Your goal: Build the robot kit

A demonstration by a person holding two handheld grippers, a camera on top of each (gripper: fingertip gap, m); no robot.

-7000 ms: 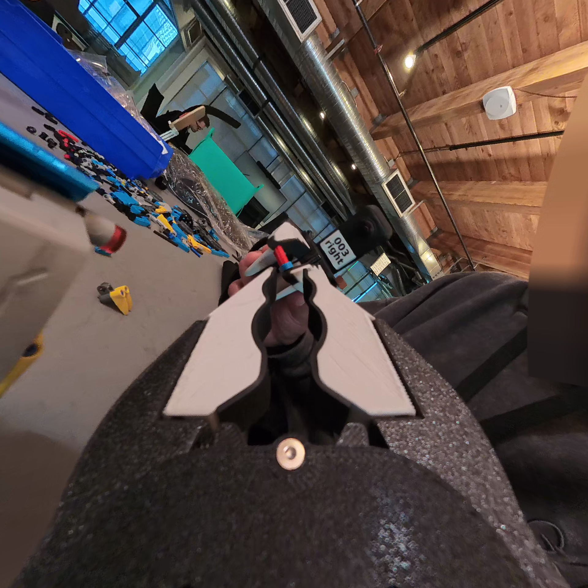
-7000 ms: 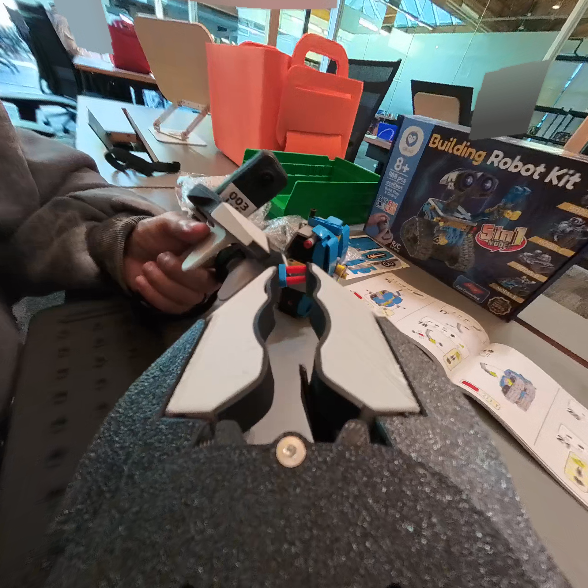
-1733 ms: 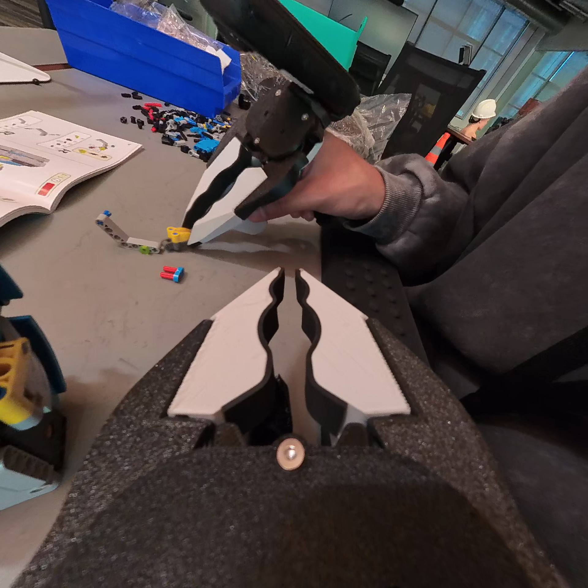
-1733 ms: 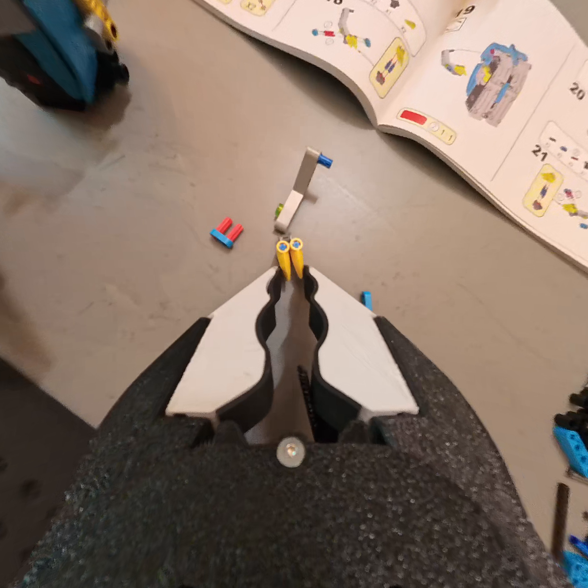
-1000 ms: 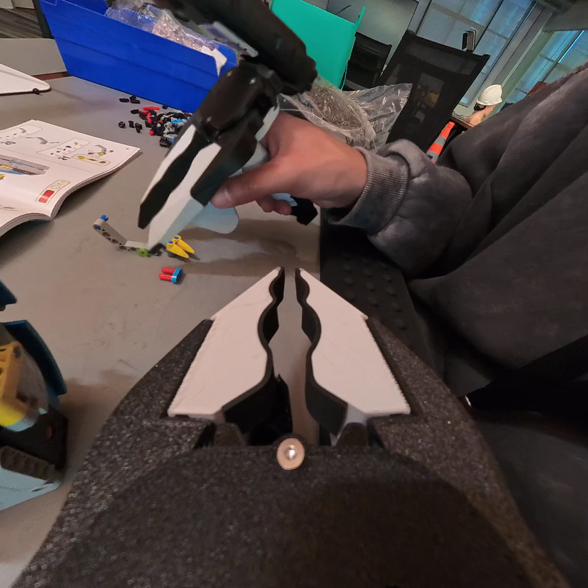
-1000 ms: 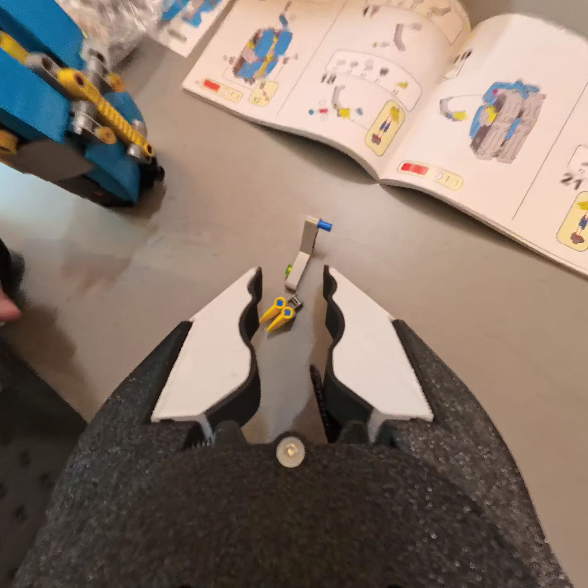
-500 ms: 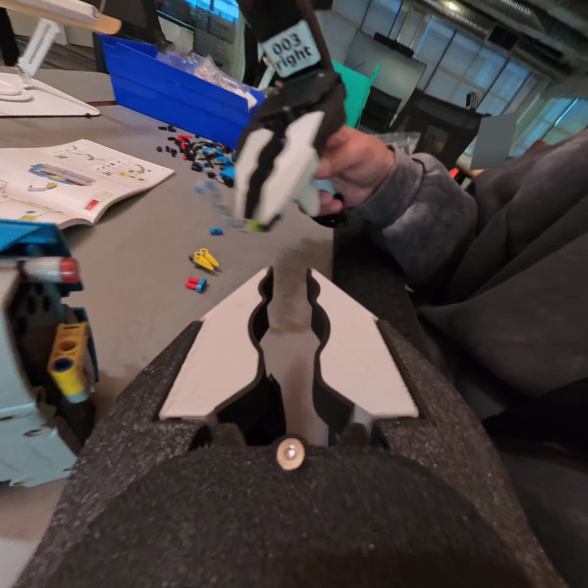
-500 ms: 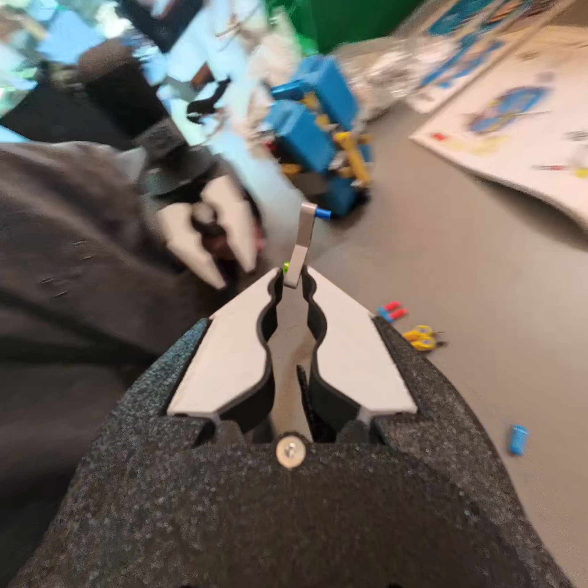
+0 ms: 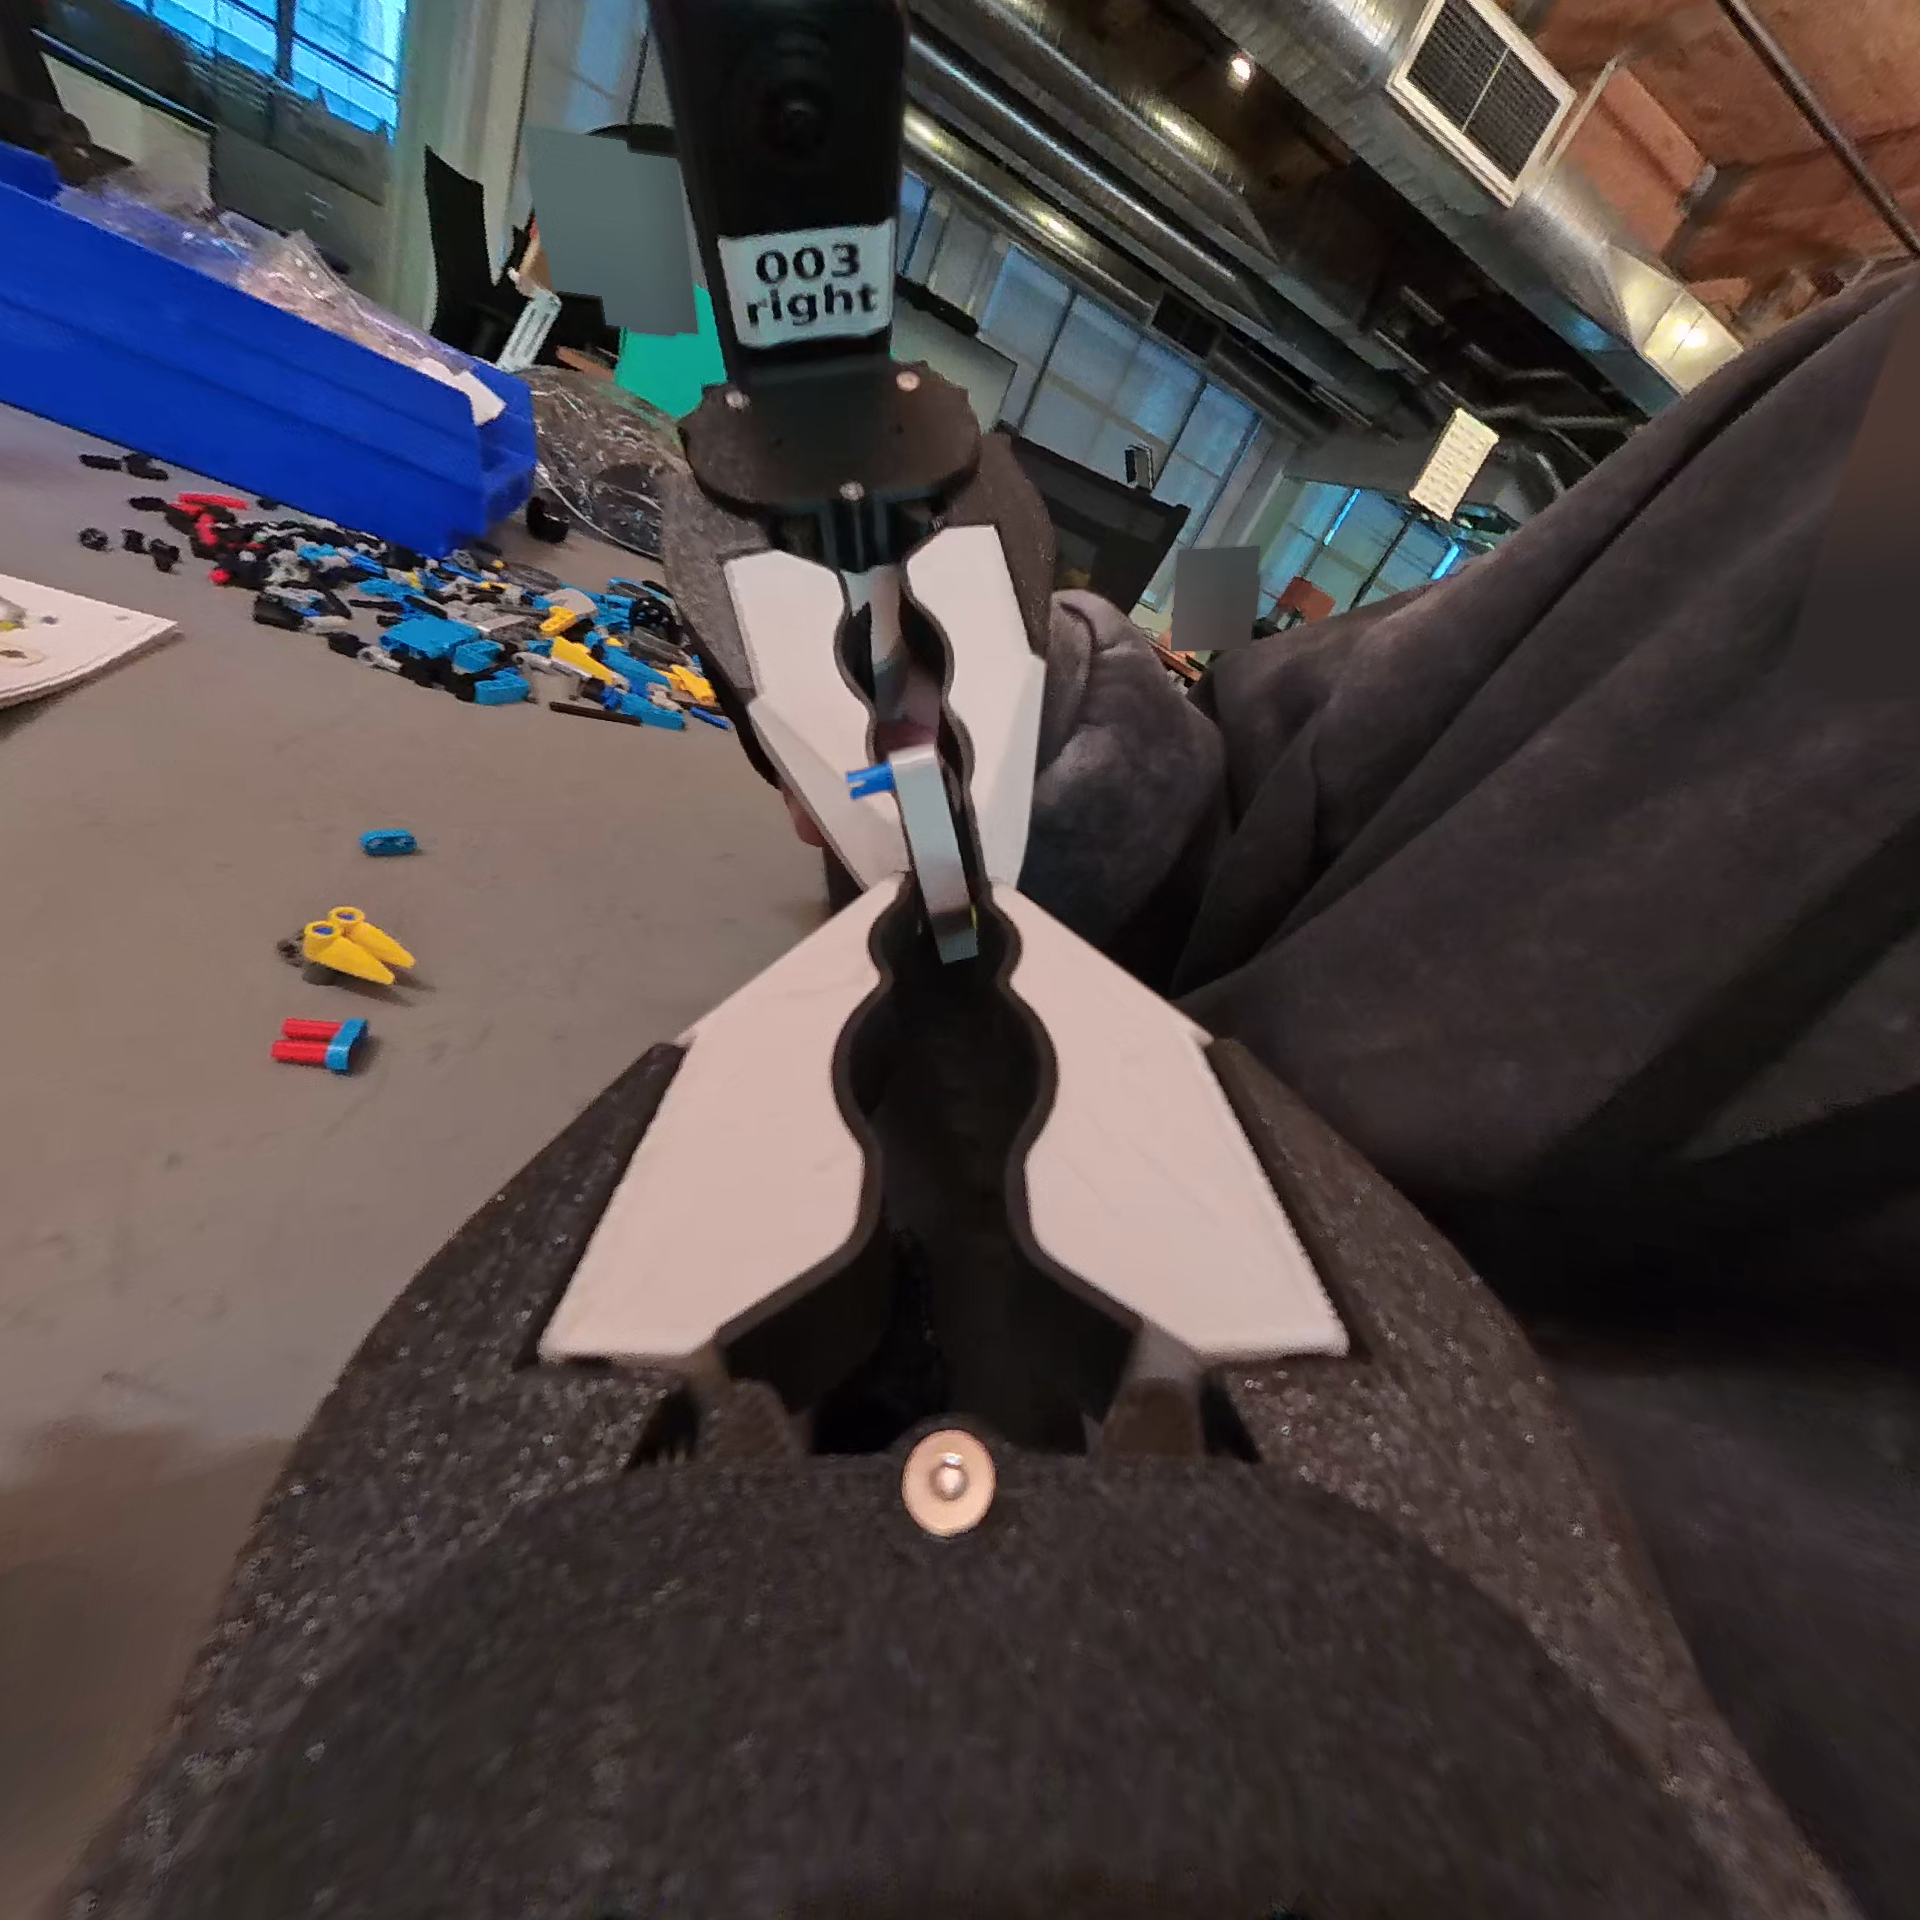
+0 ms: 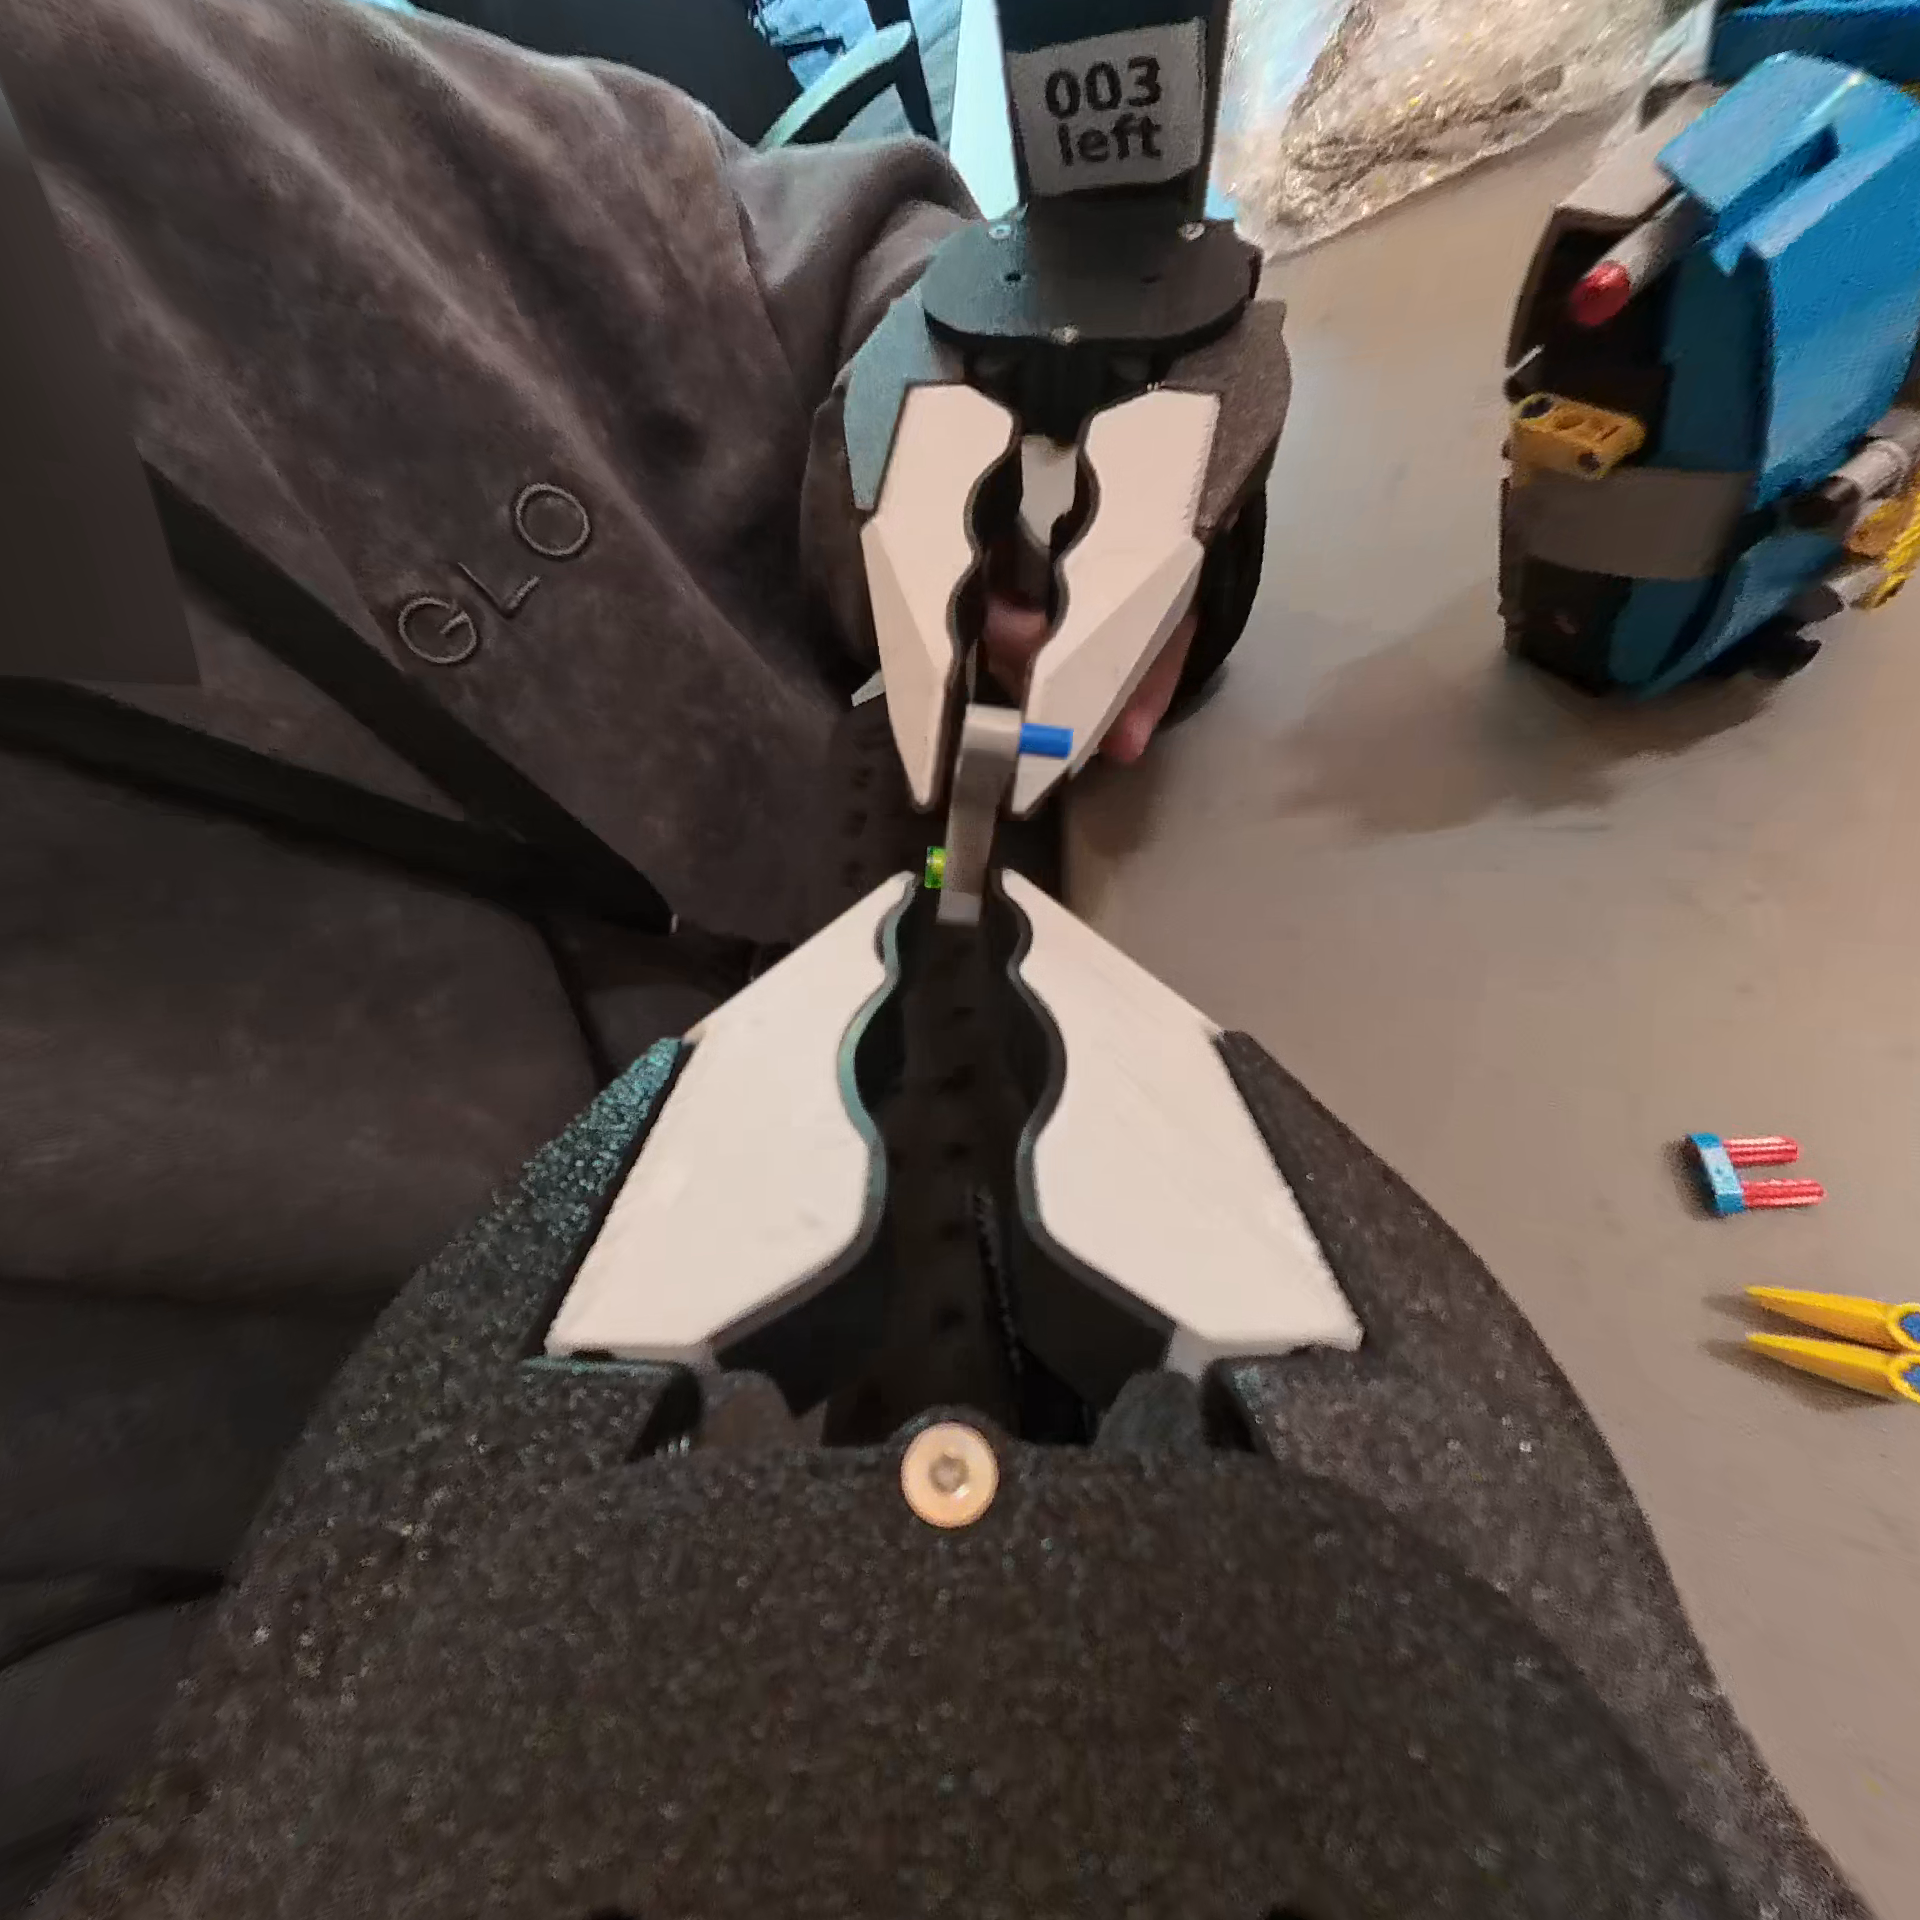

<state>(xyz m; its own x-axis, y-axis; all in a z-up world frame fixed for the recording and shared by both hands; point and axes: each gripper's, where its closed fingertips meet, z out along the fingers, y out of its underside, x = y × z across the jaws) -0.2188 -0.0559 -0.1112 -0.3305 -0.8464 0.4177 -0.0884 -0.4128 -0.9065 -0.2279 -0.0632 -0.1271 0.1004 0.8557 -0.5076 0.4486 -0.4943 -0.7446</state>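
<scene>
My right gripper (image 10: 953,891) is shut on the lower, green-pin end of a grey angled beam (image 10: 977,810) with a blue pin (image 10: 1044,741) at its top. It holds the beam upright in the air over the table edge. My left gripper (image 9: 943,902) faces it tip to tip. It is slightly open, with its jaws on either side of the beam's (image 9: 935,831) lower end. The right gripper also shows in the left wrist view (image 9: 940,881), and the left gripper in the right wrist view (image 10: 975,802).
On the grey table (image 9: 156,1143) lie a yellow pointed piece (image 9: 348,945), a red-and-blue pin piece (image 9: 317,1042), a small blue piece (image 9: 390,842) and a pile of loose pieces (image 9: 468,623) before a blue bin (image 9: 260,384). A blue robot model (image 10: 1714,416) stands nearby. A person's dark sweater (image 10: 416,520) is close by. Left and right tips are no more than a few centimetres apart.
The right gripper let go of the yellow piece, took up the grey beam and swung round to face the left gripper. The left gripper rose to meet the beam's end.
</scene>
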